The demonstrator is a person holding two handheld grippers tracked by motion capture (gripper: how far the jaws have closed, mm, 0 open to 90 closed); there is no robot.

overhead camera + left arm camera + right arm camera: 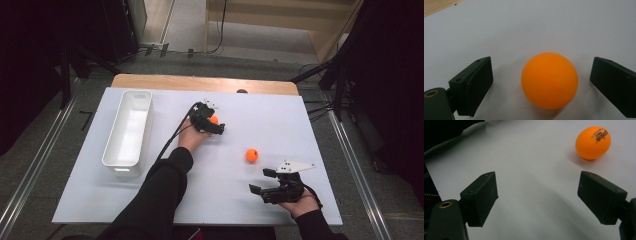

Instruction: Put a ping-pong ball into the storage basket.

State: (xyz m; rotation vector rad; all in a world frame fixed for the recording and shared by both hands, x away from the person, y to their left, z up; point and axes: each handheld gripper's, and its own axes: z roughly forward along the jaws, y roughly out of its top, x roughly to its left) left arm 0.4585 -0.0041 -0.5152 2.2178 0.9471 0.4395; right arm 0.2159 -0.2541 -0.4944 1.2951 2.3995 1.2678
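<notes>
Near the middle of the white table (150, 200), we see the left gripper (216, 124) set down around an orange ball (214, 119), its jaws spread wide with the ball on the surface between them and touching neither; the left gripper view shows a clear gap on each side of the ball (549, 80). This ball is a plain sphere, so it has no long axis and points no way that we can tell; its skin is matte, evenly orange, and bears no mark on the side we see. A second orange ball (252, 155) lies well apart from the first, to the right and nearer the person, out in the open on the table. The right gripper (265, 181) rests low near the table's near edge, jaws wide and holding nothing, with the second ball ahead of it and off to one side. The right gripper view gives us what the high view is too coarse to show: dark printed lettering across the top of the second ball (593, 142), too small for us to read. The high view alone gives us the layout: a long white bin (111, 150) stands at the left of the table, its long side running away from the person, well apart from both balls.
</notes>
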